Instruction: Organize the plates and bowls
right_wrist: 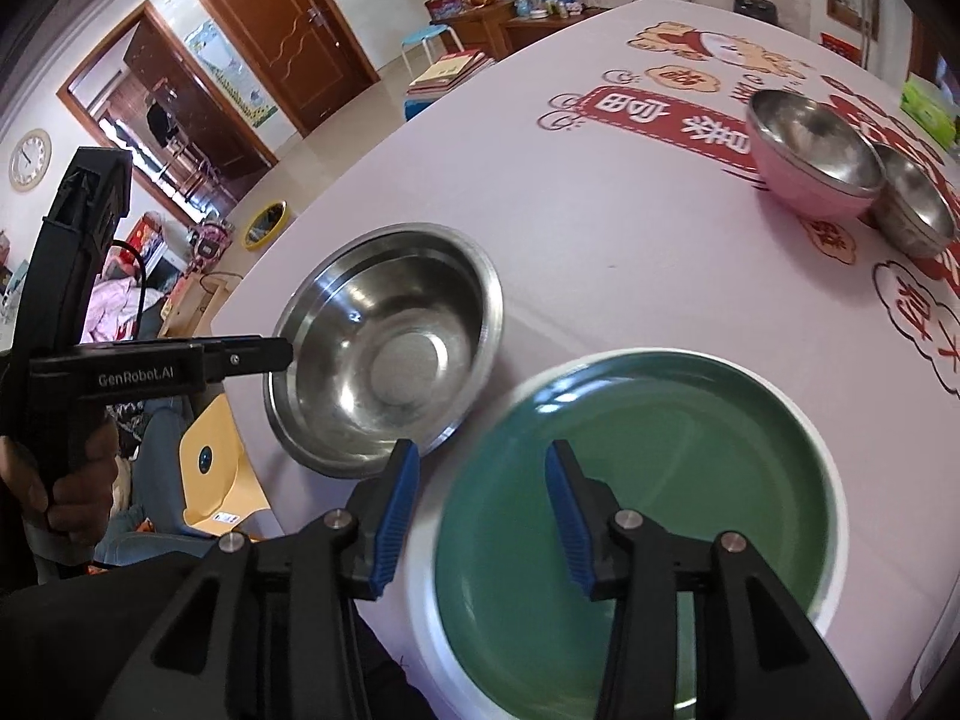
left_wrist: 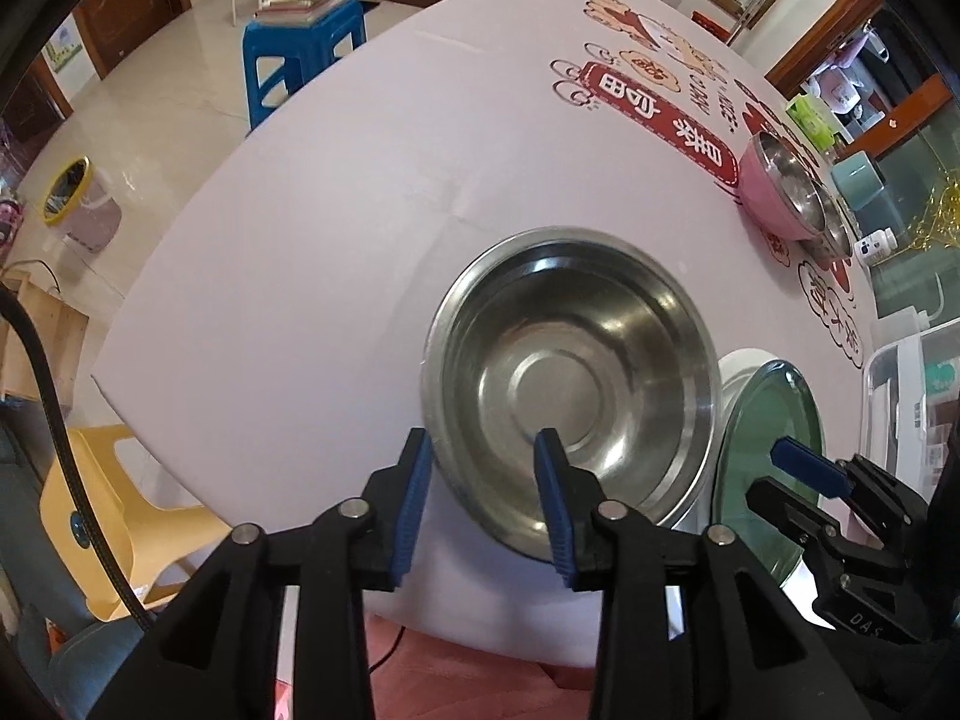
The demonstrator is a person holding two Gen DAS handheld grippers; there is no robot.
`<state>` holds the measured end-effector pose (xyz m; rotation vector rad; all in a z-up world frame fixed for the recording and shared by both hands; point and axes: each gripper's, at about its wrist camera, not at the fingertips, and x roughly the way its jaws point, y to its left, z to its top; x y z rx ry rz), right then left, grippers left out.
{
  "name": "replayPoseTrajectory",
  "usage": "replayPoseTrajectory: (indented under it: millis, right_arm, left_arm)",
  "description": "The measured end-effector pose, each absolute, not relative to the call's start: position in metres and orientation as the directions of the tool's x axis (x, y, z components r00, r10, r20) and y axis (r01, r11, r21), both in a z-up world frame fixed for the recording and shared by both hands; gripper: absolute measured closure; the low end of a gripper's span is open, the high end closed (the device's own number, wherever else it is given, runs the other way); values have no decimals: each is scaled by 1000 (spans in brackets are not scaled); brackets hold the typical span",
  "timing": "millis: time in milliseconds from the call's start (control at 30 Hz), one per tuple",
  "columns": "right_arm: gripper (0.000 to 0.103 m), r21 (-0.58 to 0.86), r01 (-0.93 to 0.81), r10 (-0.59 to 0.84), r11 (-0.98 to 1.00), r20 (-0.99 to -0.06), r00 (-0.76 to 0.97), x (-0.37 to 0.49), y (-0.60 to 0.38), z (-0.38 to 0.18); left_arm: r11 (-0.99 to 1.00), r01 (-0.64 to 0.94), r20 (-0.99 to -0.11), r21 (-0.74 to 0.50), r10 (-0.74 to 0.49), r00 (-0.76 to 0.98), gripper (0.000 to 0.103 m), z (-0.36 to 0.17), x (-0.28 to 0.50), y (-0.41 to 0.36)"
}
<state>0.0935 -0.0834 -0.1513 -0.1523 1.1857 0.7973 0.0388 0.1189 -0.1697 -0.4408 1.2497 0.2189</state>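
Observation:
A large steel bowl sits on the pale table near its front edge; it also shows in the right wrist view. My left gripper is open, its fingers straddling the bowl's near left rim. A green plate with a white rim lies right of the bowl, seen edge-on in the left wrist view. My right gripper is open, its fingers straddling the plate's near left rim. A pink bowl and a small steel bowl stand farther back right.
The tablecloth has red printed figures at the back right. A clear plastic box stands at the right edge. A green tissue box sits far right. A yellow chair and a blue stool stand beside the table.

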Motion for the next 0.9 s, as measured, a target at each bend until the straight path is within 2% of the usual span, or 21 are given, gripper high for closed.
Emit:
replayPoseTrajectory:
  millis: [500,800,900]
  right_arm:
    - [59,272,-523,461,808,-844,274,115,-163,-144]
    - [58,267,-421,428,867,-832,353,133,-206,-142]
    - [55,268,-394,420,879,-826,376,142,-217,-140]
  left_arm:
    - [939,-253,-914,-233,-122,386,65,-143,83,36]
    - [965,-151,-907,-213,-138,398,54,-131,128,-11]
    - [970,-140,-905,-200,-128,405,51,-128,144,-20]
